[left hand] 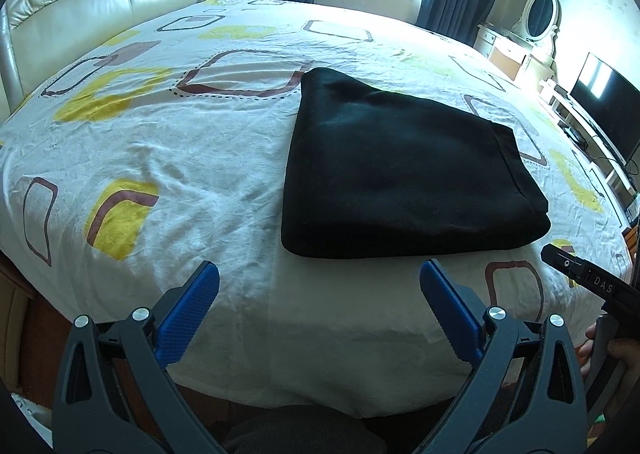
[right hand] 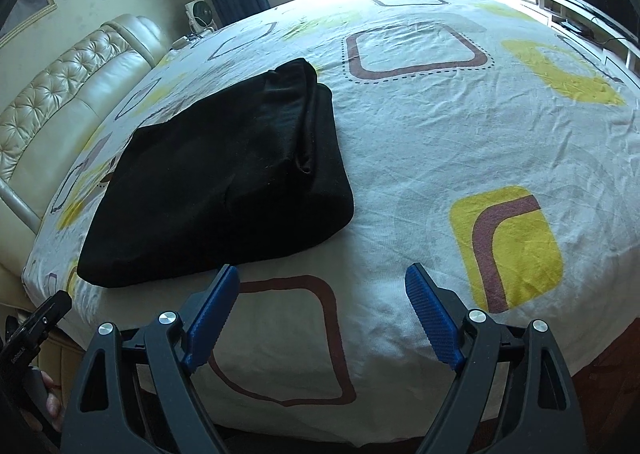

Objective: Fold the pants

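On the bed sheet (left hand: 200, 157), at 12 o'clock, black pants (left hand: 400, 173) lie folded. Left gripper (left hand: 320, 282) and right gripper (right hand: 322, 286) gape wide, holding nothing.

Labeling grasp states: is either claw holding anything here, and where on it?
Nothing held. The left claw and right claw are both open and empty, short of the folded black pants lying on the bed sheet.

Left wrist view: white letters "DAS" on the black body of the right gripper (left hand: 592, 278), just off the near right corner of the folded pants (left hand: 404, 173). Right wrist view: small print on the left gripper (right hand: 38, 324), unreadable.
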